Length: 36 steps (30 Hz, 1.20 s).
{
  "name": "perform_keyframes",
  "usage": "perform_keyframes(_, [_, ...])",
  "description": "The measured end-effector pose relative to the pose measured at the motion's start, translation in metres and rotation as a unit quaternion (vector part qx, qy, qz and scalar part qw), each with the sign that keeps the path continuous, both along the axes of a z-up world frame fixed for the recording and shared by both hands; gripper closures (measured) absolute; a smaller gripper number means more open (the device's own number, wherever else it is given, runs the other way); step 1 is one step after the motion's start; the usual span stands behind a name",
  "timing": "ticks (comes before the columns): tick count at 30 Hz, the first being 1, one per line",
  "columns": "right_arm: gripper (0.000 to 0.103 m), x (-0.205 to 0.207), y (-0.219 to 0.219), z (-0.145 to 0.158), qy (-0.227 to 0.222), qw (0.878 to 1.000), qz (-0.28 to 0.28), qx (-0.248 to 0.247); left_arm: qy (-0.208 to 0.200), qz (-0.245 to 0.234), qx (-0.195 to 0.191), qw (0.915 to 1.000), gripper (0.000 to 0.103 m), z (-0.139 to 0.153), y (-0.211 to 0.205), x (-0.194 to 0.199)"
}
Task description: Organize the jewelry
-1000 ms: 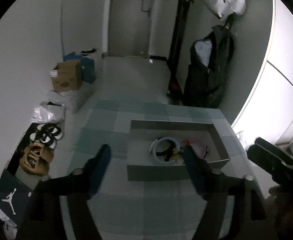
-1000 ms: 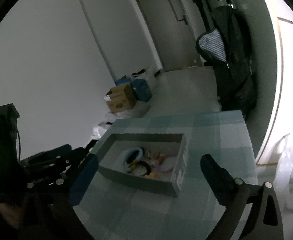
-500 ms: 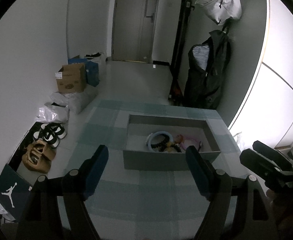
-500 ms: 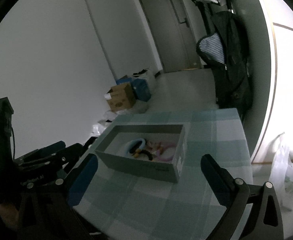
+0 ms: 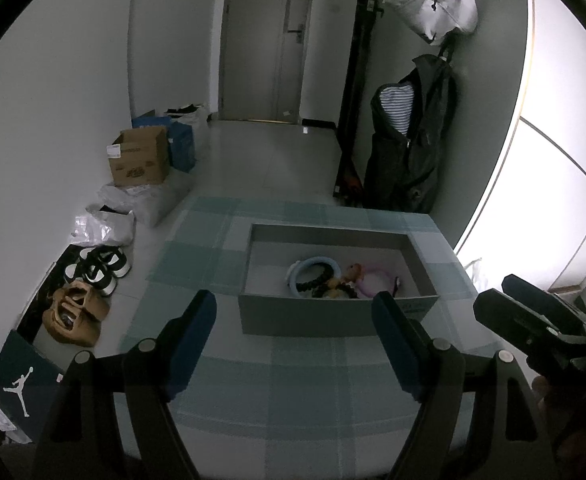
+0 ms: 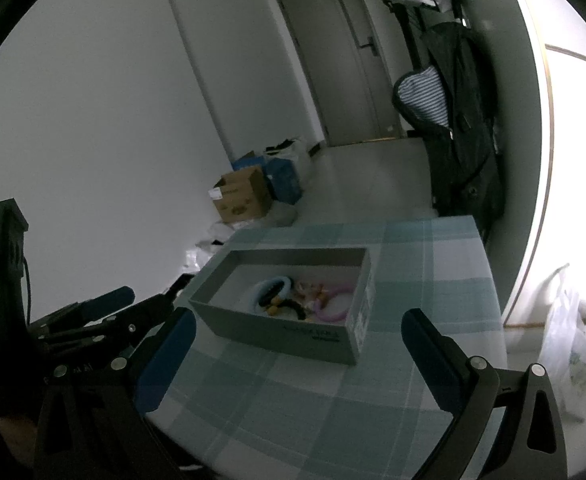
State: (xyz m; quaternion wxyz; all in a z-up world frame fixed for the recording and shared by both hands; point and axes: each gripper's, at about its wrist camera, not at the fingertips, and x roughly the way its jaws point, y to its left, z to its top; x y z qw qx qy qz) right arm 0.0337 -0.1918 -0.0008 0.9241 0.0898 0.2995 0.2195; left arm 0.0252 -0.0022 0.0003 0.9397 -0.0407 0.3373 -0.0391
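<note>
A grey open box (image 5: 305,316) stands on the checked tablecloth (image 5: 293,392); it also shows in the right wrist view (image 6: 277,332). Inside lie a light blue ring (image 5: 295,270), a black beaded bracelet (image 5: 313,280), small yellow pieces and a pink band (image 5: 373,282). In the right wrist view the blue ring (image 6: 261,290) and pink band (image 6: 339,310) show too. My left gripper (image 5: 295,340) is open and empty, short of the box's near wall. My right gripper (image 6: 293,356) is open and empty, near the box's corner.
The table ends at the far edge (image 5: 293,202). On the floor to the left are a cardboard box (image 5: 139,156), bags, shoes (image 5: 97,268) and a dark Jordan box (image 5: 21,384). A dark coat (image 5: 409,140) hangs at the right. A plastic bag (image 6: 569,332) lies to the right of the table.
Both grippers have pulled back and risen from the box. The box now sits farther ahead of the fingers. Both stay open and empty.
</note>
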Motion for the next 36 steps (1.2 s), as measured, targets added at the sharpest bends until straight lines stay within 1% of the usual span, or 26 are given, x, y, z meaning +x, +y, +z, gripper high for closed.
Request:
perform_keyframes(5, [0.000,0.0002,0.0000,-0.0001,0.000,1.000,0.001,0.001,0.000,-0.004,0.003,1.0000,0.026,-0.0005,-0.0021,0.0002])
perform_keyframes(9, [0.000,0.0000,0.0004,0.0001,-0.001,1.000,0.001,0.000,0.005,-0.008,-0.005,0.9999,0.026,-0.0011,-0.0018,0.0006])
perform_keyframes(18, [0.000,-0.0001,0.0000,0.0010,0.000,1.000,0.002,0.002,0.005,-0.008,-0.005,0.9999,0.026,0.0000,-0.0016,0.0008])
perform_keyframes(22, [0.000,0.0000,0.0004,0.0010,0.000,1.000,0.002,0.002,0.007,-0.013,-0.011,0.9998,0.026,-0.0007,-0.0031,0.0013])
perform_keyframes(36, [0.000,-0.0006,-0.0004,0.0012,-0.001,1.000,0.004,0.001,-0.001,-0.011,-0.009,0.9999,0.026,0.0014,-0.0045,0.0009])
